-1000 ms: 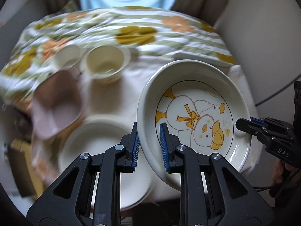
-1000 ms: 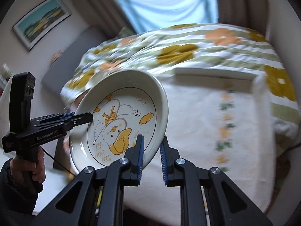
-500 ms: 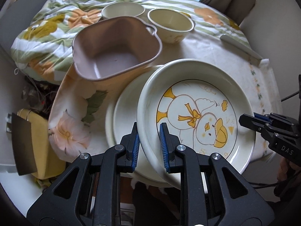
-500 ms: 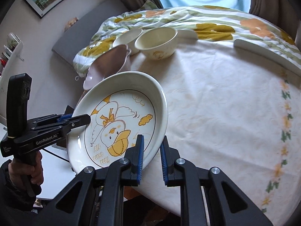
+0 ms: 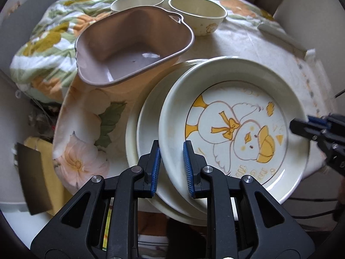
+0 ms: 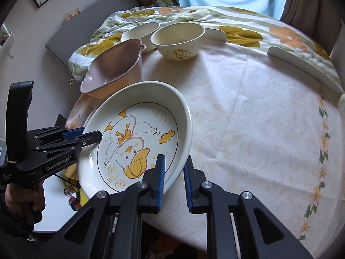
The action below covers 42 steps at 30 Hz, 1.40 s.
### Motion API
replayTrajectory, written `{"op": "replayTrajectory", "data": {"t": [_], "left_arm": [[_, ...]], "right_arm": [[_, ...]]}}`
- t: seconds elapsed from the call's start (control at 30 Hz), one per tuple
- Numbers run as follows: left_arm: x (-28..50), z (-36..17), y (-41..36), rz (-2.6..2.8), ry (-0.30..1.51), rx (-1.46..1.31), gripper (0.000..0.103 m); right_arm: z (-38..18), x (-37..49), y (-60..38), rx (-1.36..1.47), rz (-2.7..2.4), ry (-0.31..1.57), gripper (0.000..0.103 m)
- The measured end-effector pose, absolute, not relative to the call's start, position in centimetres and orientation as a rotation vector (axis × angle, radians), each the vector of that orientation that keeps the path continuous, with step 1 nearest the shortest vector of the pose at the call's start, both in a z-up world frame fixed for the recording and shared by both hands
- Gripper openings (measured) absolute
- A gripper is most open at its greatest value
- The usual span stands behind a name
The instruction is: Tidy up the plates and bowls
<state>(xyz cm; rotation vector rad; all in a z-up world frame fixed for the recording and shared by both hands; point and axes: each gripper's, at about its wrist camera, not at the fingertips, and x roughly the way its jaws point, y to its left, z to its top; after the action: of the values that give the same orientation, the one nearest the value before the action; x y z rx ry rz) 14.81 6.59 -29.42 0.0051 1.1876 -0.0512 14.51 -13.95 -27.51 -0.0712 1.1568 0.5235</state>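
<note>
Here the duck plate [image 5: 235,129] is pinched at opposite rims by the left gripper [image 5: 171,161] and right gripper [image 6: 174,178], hovering apparently just above the plain plate stack [image 5: 140,133], with the pink bowl [image 5: 133,47] beyond it.

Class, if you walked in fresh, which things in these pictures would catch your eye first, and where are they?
The duck plate stands out first, held by its rim between the left tool and the right tool above a stack of plain plates. Behind it sits a pink bowl, with two cream bowls further back.
</note>
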Motion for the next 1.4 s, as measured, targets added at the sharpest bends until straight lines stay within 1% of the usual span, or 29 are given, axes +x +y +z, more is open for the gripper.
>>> {"op": "replayTrajectory", "data": {"t": [0.2, 0.47, 0.77, 1.4], "left_arm": [[14.3, -29.6, 4.5, 0.009, 1.121, 0.195, 0.019], [14.0, -30.0, 3.4, 0.065, 1.08, 0.337, 0.019], [13.5, -30.0, 3.0, 0.09, 1.053, 0.414, 0.019], [13.5, -29.8, 3.4, 0.113, 1.055, 0.406, 0.019]], "right_arm": [[-27.9, 14.2, -13.8, -0.087, 0.523, 1.159, 0.015], [-28.2, 13.9, -13.3, -0.102, 0.524, 1.154, 0.015], [-28.3, 13.6, -12.2, -0.183, 0.487, 1.143, 0.015], [-29.0, 13.6, -11.8, -0.207, 0.461, 1.157, 0.017]]}}
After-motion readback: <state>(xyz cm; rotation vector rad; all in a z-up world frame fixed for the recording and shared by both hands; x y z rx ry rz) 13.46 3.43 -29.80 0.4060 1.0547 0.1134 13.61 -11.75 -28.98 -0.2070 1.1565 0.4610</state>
